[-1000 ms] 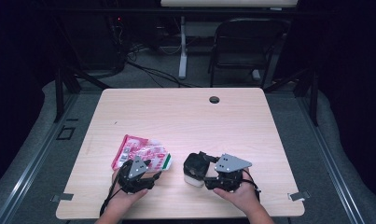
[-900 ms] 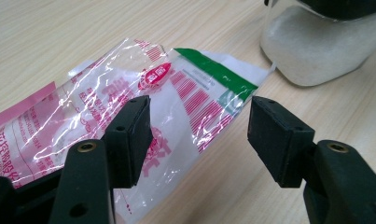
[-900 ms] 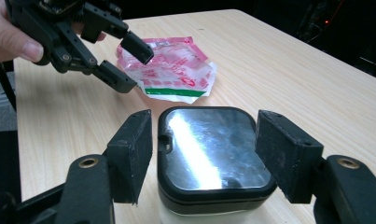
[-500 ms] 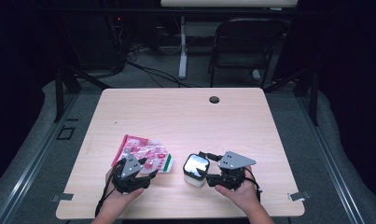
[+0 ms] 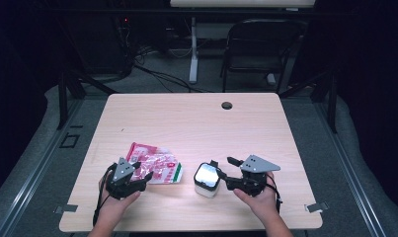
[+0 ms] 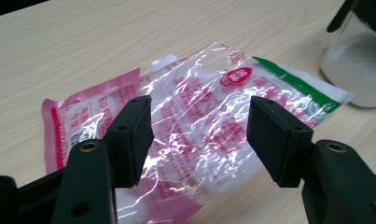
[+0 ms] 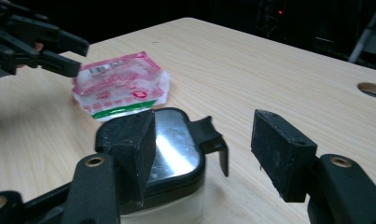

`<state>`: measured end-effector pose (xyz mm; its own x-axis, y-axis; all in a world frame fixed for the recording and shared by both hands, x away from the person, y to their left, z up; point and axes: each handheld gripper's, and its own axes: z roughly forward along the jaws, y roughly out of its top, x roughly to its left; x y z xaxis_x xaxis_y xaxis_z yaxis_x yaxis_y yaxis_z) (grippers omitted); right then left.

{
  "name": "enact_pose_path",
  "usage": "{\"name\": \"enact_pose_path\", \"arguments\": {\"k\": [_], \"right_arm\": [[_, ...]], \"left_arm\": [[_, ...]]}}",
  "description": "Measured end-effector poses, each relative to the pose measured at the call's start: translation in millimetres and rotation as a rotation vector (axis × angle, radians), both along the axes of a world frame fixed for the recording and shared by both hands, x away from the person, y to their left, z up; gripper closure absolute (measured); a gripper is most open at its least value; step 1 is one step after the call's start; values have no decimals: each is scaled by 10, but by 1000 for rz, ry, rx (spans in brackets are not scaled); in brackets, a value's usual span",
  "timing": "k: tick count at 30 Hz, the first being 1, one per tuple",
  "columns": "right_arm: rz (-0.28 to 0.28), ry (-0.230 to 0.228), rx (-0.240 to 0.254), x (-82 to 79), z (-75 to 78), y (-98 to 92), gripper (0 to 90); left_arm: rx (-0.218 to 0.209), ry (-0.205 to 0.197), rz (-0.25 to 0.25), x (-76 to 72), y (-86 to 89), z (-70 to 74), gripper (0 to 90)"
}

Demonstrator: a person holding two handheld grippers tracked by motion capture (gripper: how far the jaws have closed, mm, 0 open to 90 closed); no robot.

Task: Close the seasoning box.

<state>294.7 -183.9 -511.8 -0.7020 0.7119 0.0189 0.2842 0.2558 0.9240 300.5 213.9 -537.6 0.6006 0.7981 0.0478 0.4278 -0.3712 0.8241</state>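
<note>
Packet [image 5: 153, 168] left of jar [image 5: 207, 178]

The plastic bag [image 6: 195, 135] is clear with pink and red print, a red round badge and a green stripe along one edge. The jar [image 5: 207, 179] is clear with a black-rimmed, shiny silver lid, and the table [image 5: 196, 123] is pale wood grain.
</note>
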Motion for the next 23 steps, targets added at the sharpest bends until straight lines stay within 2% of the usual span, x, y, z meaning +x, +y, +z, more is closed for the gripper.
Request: {"name": "enact_pose_path", "arguments": {"k": [6,8,10,13,17,19,23], "right_arm": [[-58,6,21,44,-18,-123,404],[-85,16,37,69,-40,-167,404],[-112,34,23,88,-56,-202,404],[-152,50,32,114,-96,-250,404],[-184,75,50,137,-131,-302,404],[-194,80,60,143,-139,-326,404],[-213,81,87,145,-150,-367,404]], "left_arm": [[-19,-4,22,16,47,6,408],[-19,0,26,28,69,1,409],[-22,2,35,39,91,-3,409],[-32,0,46,54,134,0,411],[-59,-1,59,74,202,2,433],[-56,-7,71,83,233,10,436],[-82,-7,98,120,317,7,436]]}}
